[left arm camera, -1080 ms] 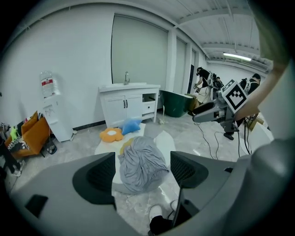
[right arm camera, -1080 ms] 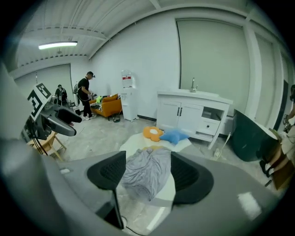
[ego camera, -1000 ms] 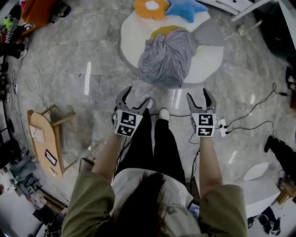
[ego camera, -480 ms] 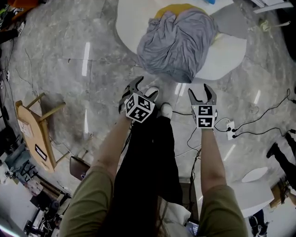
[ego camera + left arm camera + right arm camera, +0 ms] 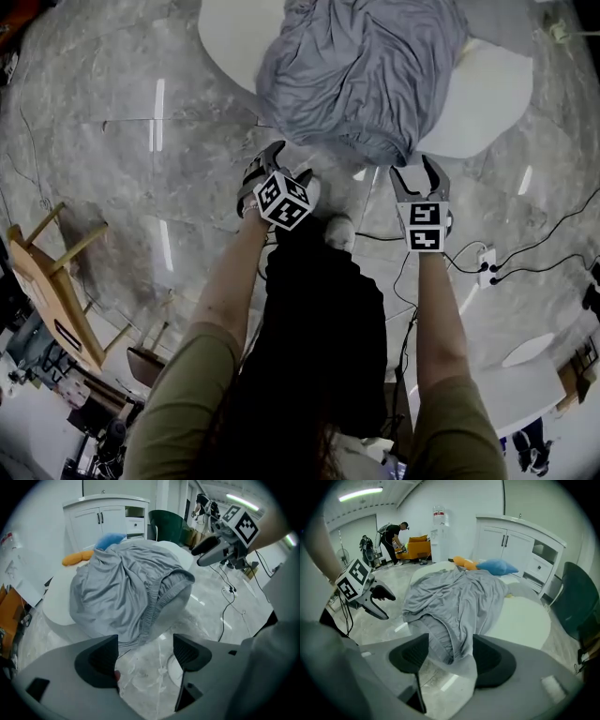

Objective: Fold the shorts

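Grey cloth is the target: your left tool [image 5: 291, 161], wide open and empty, hovers at seven o'clock of the shorts [image 5: 361, 75] heaped on the white tabletop [image 5: 483, 103]. Your right tool [image 5: 415, 169], equally open and empty, hovers at five. Pinch the waistband [image 5: 154, 606] at its two ends, then spread it flat.

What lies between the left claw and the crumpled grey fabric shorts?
Only bare grey marble floor, up to the shorts; the left gripper view shows it.

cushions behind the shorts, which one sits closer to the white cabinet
The blue cushion; the orange cushion lies beside it, farther from the cabinet.
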Demonstrator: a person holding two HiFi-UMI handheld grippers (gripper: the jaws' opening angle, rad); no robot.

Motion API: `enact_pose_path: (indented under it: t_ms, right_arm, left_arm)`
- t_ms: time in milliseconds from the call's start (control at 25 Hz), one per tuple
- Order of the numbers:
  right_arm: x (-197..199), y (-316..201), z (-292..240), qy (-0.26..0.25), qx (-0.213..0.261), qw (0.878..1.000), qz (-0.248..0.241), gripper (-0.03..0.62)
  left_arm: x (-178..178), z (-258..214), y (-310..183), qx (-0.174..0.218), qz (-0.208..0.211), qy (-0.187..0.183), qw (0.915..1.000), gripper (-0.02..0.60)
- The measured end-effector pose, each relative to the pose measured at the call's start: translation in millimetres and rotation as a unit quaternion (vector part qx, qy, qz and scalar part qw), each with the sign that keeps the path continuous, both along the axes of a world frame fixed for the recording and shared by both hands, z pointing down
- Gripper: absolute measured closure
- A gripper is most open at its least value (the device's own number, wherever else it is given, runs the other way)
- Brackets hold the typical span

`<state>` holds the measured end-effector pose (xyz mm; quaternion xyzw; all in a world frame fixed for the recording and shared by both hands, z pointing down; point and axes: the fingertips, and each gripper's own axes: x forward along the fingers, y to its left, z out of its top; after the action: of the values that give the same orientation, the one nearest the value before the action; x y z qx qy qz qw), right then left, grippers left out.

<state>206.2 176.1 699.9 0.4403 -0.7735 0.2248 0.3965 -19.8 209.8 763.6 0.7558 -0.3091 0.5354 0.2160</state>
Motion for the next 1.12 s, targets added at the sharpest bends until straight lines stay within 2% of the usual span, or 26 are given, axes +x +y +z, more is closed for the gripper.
enact_pose_path:
  t_ms: [240,440,520,680,760,800,880,1000,1120]
  right_arm:
    - [8.0,1.0,29.9,0.009,0.028,1.000,0.001,0.314]
    - [8.6,2.1,47.1,0.001,0.034,0.999,-0.003,0.338]
    - [9.6,3.1,54.7,0.002,0.026,1.000,-0.002,0.408]
    - [20.0,6.7,72.5,0.024,0.000,1.000,0.005,0.413]
    - [24.0,10.7,78.2,0.028,-0.010,0.999,0.012,0.416]
    - [25.3,12.5,80.3,0.028,-0.015,0.999,0.015,0.483]
    - [26.0,15.7,83.9,0.033,-0.023,0.999,0.011,0.534]
    - [23.4,15.3,77.9,0.029,-0.029,0.999,0.010,0.571]
    - [25.4,18.0,57.7,0.015,-0.045,0.999,0.026,0.579]
  left_arm:
    - [2.7,63.8,-6.7,0.036,0.030,-0.022,0.9986,0.224]
    - [4.0,90.6,-19.0,0.057,0.003,-0.007,0.9984,0.224]
    - [4.2,93.5,-24.1,0.059,-0.003,-0.001,0.9983,0.234]
    - [-3.9,93.2,-35.6,0.065,-0.009,-0.011,0.9978,0.358]
    - [-7.4,93.9,-37.2,0.063,-0.003,-0.021,0.9978,0.381]
    - [-9.2,94.4,-38.0,0.064,0.000,-0.029,0.9976,0.409]
    - [-12.2,94.5,-39.8,0.061,0.002,-0.041,0.9973,0.460]
    - [-15.7,84.4,-39.7,0.049,-0.012,-0.040,0.9979,0.482]
    - [-27.6,53.9,-35.4,0.047,-0.045,-0.031,0.9974,0.528]
